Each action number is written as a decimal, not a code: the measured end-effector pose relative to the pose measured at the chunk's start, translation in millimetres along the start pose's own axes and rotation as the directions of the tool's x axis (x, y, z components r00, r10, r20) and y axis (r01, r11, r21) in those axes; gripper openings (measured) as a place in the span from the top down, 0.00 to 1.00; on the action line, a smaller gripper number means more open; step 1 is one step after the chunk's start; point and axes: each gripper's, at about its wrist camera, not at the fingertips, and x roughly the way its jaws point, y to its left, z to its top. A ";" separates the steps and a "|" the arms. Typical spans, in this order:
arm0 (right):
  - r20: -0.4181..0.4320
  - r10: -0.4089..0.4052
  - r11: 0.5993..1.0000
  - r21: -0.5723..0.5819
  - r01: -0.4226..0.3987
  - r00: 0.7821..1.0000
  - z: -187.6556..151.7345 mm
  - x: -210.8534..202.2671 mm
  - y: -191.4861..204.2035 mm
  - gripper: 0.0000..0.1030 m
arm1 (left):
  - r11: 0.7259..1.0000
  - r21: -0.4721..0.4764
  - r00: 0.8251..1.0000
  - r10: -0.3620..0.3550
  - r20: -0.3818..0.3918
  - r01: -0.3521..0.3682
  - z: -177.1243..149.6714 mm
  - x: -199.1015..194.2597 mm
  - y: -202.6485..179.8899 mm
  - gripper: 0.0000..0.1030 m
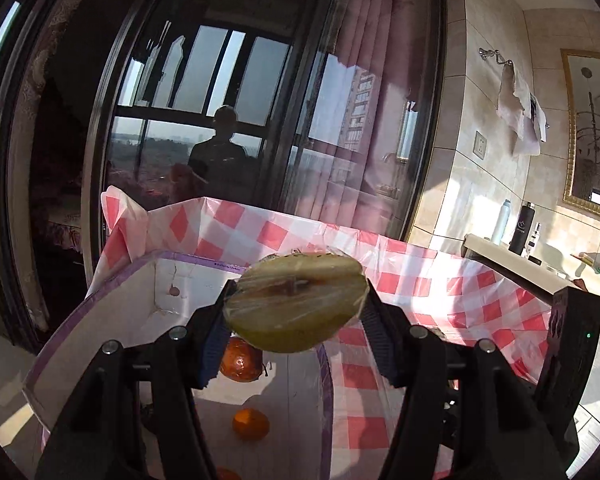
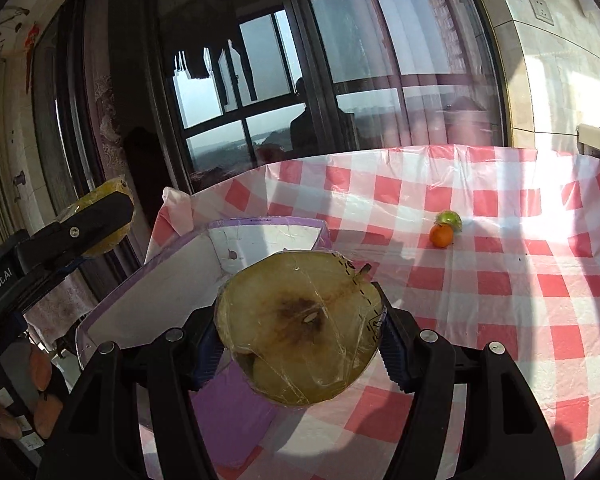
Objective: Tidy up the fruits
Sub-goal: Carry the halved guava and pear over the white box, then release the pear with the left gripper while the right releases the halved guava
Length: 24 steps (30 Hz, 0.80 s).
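Holding one wrapped pear half (image 1: 296, 300) in the left tongs (image 1: 296, 308), pads on both sides, raised above the white box (image 1: 112, 312). Right tongs (image 2: 302, 332) grip the other half (image 2: 300, 328), cut face toward the camera, over the box's near corner and the checkered desk (image 2: 500, 300). Box has oranges (image 1: 250, 423) inside. Farther off on the desk, a small orange (image 2: 441, 235) touches a green fruit (image 2: 450, 218).

Strong sun coming in from my right, blowing out the checkered cloth (image 2: 500, 264) and tiled wall (image 1: 480, 120). Hard shadows, glass reflections, heavy fisheye bending, dark corners.
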 end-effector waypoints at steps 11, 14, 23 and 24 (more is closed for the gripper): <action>-0.309 -0.058 0.938 -0.342 -0.054 0.949 -10.0 76.4 105.7 0.38 | 0.940 0.227 0.917 0.309 -0.251 -0.254 -15.0 43.0 85.8 0.42; -0.382 -0.107 0.913 -0.403 -0.061 0.918 -18.6 97.3 116.3 0.38 | 0.925 0.275 0.873 0.348 -0.342 -0.261 -27.8 63.9 100.3 0.42; -0.554 -0.223 0.875 -0.477 -0.086 0.802 -30.4 134.1 122.1 0.38 | 0.920 0.352 0.788 0.345 -0.510 -0.174 -37.1 100.6 105.5 0.42; -0.559 -0.243 0.870 -0.487 -0.077 0.793 -33.0 136.3 120.5 0.38 | 0.921 0.351 0.783 0.340 -0.521 -0.167 -37.7 102.2 105.3 0.42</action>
